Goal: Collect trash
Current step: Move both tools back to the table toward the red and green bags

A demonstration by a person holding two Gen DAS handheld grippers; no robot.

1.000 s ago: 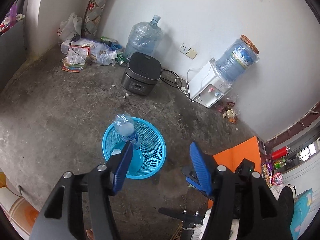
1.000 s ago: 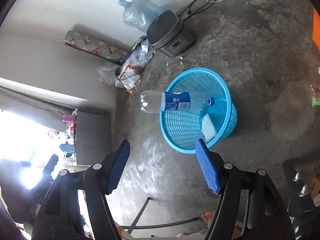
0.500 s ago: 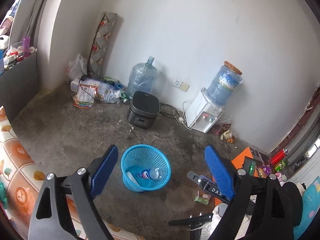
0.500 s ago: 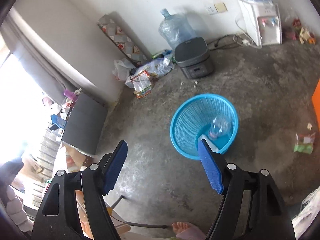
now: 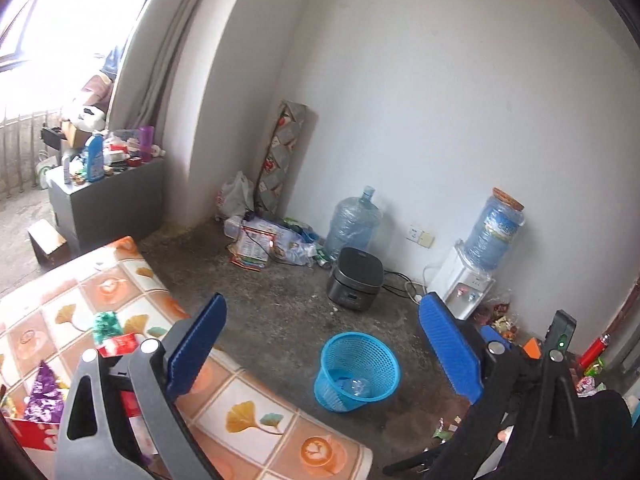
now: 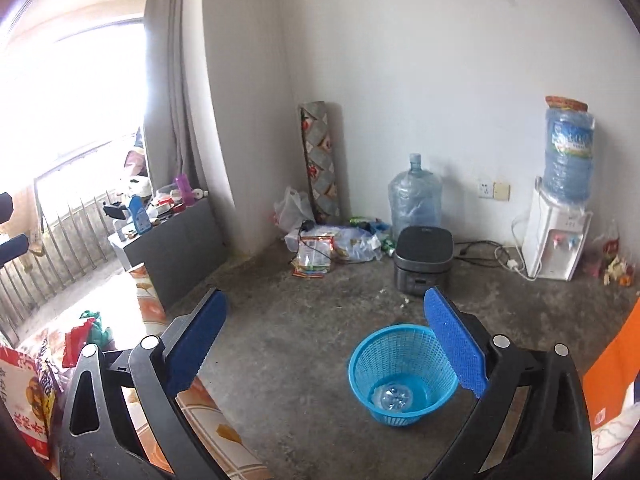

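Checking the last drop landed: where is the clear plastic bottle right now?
In the right wrist view, the plastic bottle lies at the bottom of the blue basket on the floor, in front of the black cooker.

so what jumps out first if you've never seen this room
The bright blue basket on the bare concrete floor, with a clear plastic bottle lying in its bottom. Behind it, against the white wall, stand a dark rice cooker and a white water dispenser. Snack wrappers litter the patterned tabletop at left.
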